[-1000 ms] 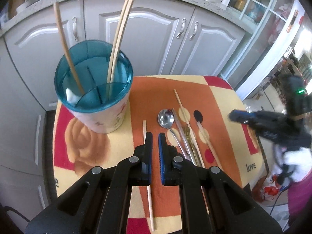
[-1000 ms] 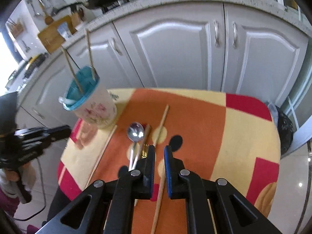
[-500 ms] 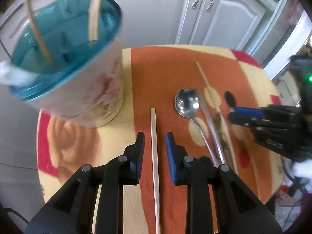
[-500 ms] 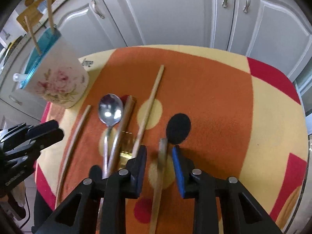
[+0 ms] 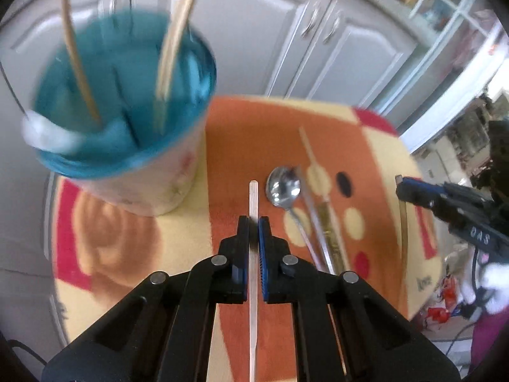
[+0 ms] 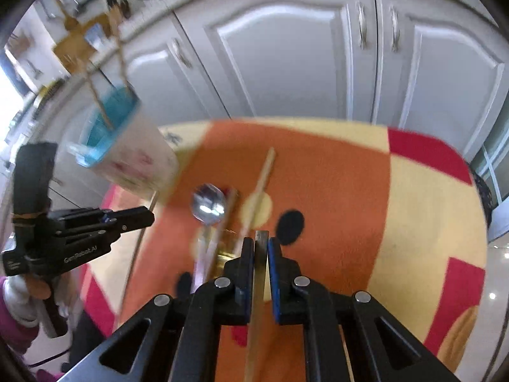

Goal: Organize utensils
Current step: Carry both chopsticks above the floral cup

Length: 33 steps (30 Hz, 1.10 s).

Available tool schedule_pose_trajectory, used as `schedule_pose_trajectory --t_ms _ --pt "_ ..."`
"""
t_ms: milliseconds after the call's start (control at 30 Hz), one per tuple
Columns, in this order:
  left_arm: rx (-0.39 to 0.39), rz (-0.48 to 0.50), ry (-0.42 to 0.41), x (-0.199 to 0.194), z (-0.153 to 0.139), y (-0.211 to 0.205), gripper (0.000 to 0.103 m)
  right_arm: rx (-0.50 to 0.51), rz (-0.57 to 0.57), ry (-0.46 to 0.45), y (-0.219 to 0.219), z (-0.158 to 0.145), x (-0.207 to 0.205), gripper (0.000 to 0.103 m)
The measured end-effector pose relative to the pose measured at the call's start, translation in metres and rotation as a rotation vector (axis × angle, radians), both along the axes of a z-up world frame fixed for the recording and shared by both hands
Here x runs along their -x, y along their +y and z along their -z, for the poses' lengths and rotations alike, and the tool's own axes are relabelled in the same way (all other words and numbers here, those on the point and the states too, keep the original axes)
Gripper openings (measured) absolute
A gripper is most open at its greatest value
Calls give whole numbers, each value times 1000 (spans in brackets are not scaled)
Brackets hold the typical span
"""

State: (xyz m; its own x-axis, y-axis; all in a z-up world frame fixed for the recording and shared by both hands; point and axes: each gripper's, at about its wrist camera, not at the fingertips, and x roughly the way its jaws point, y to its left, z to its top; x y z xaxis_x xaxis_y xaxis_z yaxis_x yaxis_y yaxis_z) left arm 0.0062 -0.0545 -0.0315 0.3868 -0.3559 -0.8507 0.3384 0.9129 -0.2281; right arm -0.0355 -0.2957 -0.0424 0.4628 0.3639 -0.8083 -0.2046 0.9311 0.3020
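A floral cup with a teal divided insert [image 5: 127,121] stands at the table's left and holds three wooden chopsticks [image 5: 173,41]; it also shows in the right wrist view [image 6: 127,146]. My left gripper [image 5: 254,222] is shut on a wooden chopstick [image 5: 253,197], lifted above the cloth. My right gripper [image 6: 261,243] is shut on another chopstick [image 6: 261,245]. A metal spoon [image 5: 283,187], a fork [image 5: 327,222] and one more chopstick [image 5: 308,149] lie on the cloth.
The small table wears an orange, yellow and red cloth [image 6: 350,197]. White cabinet doors [image 6: 286,51] stand right behind it. The left gripper's body [image 6: 79,232] shows at the left of the right wrist view, near the cup.
Both grippers dropped to the table, opened around a chopstick each, then shut on them and lifted them off the cloth.
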Motion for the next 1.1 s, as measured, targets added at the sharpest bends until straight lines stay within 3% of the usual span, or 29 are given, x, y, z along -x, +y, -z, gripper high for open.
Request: schedule_pose_trajectory --t_ms 300,667,1100 --pt "73 46 -156 51 -84 28 4 -57 -2 -182 -3 -83 46 8" --pt "109 24 -260 66 -143 46 4 -60 -36 -291 6 -140 75 8" --pt "88 -56 -348 46 -185 65 4 -71 -80 -396 31 -201 53 8"
